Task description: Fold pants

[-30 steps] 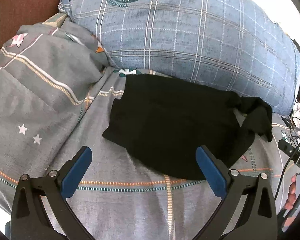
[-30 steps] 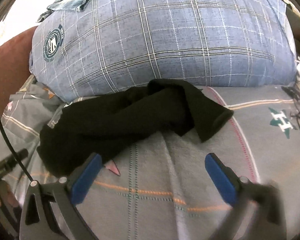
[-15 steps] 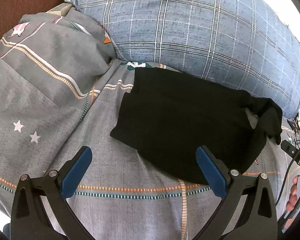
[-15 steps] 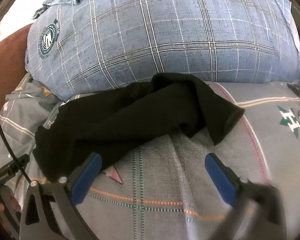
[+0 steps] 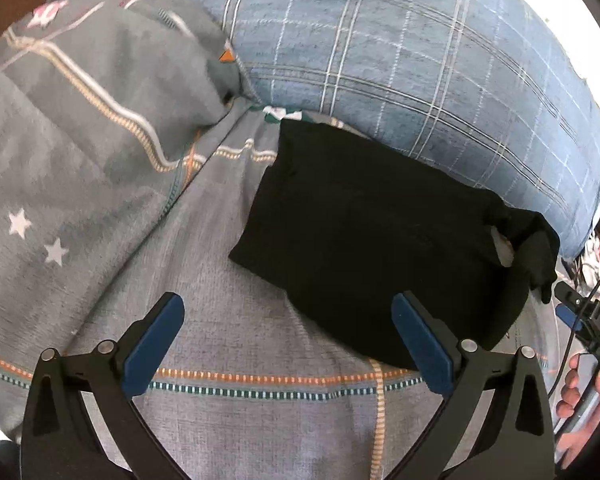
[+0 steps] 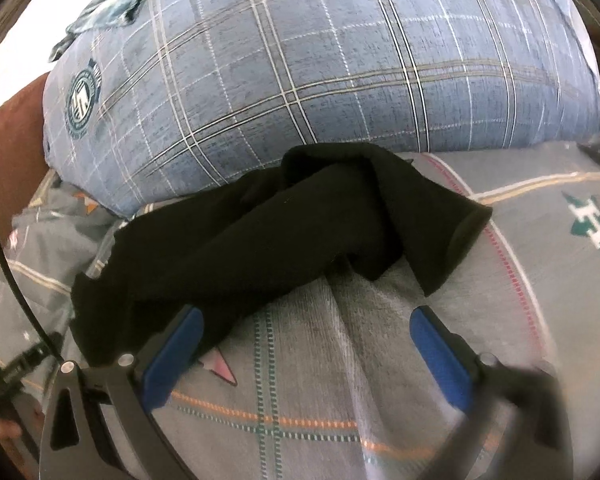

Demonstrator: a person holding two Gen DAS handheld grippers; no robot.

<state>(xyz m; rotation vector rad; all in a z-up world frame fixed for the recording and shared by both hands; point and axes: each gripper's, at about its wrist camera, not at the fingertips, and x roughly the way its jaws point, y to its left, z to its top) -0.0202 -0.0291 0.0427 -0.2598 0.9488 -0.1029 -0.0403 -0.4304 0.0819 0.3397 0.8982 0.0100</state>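
Both grippers, the left gripper (image 5: 288,330) and the right gripper (image 6: 306,340), hang wide open and empty. Black pants (image 5: 376,236) lie bunched on the bed (image 5: 228,316), against a blue plaid pillow (image 5: 420,64). They look soft and light; the loose leg cuff (image 6: 466,228) seems easiest to pinch. Bare bedding lies nearer the grippers.

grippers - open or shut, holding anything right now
left gripper: open, holding nothing
right gripper: open, holding nothing, black pants ahead
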